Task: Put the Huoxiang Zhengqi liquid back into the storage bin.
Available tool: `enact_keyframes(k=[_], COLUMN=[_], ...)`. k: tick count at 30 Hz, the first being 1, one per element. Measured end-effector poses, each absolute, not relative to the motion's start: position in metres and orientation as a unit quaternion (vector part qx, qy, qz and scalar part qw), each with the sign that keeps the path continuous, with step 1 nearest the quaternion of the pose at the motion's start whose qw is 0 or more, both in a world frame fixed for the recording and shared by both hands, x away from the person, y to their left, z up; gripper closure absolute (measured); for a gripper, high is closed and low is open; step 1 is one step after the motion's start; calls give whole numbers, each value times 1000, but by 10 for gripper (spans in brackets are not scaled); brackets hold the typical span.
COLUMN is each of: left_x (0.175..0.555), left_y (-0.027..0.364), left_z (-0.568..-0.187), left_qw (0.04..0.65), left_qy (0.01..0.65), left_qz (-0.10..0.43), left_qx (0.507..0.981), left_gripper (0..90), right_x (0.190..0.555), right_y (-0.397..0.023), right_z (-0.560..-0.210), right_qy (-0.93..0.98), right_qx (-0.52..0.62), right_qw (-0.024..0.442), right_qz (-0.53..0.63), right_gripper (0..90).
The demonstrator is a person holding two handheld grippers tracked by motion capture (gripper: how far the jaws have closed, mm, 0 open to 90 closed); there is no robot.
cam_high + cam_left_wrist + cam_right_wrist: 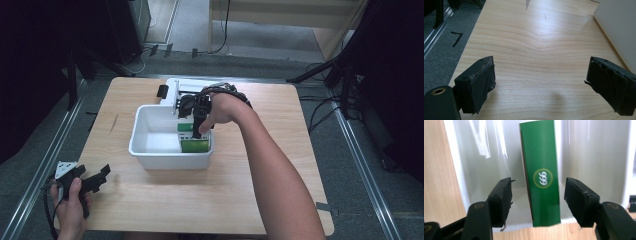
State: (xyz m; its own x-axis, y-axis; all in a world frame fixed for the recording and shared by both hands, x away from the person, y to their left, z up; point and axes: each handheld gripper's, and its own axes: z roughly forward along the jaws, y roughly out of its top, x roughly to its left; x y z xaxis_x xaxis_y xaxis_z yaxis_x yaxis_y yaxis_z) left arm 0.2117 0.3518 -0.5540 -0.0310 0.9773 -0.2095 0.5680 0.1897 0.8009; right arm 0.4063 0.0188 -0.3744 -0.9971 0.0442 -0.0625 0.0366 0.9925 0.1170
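At the middle of the frame the right gripper [196, 131] reaches into the white tub [150, 159], jaws spread wide either side of an upright green box [541, 177], while the left gripper [95, 179] waits wide open at lower left over the wooden table [200, 200].

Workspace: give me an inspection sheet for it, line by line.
Surface: wooden table, bare at the near side.
Job's things: white bin at mid-table; green box leaning inside it at its right end.
Clutter: white device behind the bin, with a small black object beside it.
Grippers: right hand-held gripper open, jaws either side of the green box, not touching it; left hand-held gripper open over bare wood at the near left corner.
Cables: black cable trailing from the left hand-held gripper; cables on the floor right of the table.
Surroundings: grey floor, dark stands, wooden furniture beyond.
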Motion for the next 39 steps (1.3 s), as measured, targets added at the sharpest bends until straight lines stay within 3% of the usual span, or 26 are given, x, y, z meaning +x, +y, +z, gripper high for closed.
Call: enact_keyframes(k=[7, 11, 18, 19, 24, 25, 27, 39], left_x=[212, 212, 212, 212, 212, 212, 212, 212], left_y=[351, 352, 352, 352, 352, 352, 352, 352], left_z=[-554, -554, -554, -554, -554, -554, -554, -554], left_qw=[386, 386, 385, 385, 385, 387, 387, 389], left_qy=[667, 667, 667, 667, 667, 667, 667, 668], left_qz=[264, 263, 262, 262, 262, 260, 260, 260], left_qx=[580, 580, 581, 581, 582, 581, 581, 578], left_gripper=[92, 92, 92, 92, 92, 92, 92, 92], right_x=[405, 404, 402, 402, 404, 405, 406, 387], right_y=[4, -4, -28, -35, -51, -61, -71, -128], right_z=[-359, -352, -346, -347, -346, -347, -348, -362], right_qy=[993, 988, 970, 965, 945, 934, 921, 852], right_qx=[76, 107, 194, 214, 271, 291, 309, 370], right_qw=[36, 41, 60, 70, 85, 77, 72, 177], right_qz=[80, 99, 134, 136, 163, 194, 227, 324], right_gripper=[284, 281, 197, 145, 113, 0, 0, 0])
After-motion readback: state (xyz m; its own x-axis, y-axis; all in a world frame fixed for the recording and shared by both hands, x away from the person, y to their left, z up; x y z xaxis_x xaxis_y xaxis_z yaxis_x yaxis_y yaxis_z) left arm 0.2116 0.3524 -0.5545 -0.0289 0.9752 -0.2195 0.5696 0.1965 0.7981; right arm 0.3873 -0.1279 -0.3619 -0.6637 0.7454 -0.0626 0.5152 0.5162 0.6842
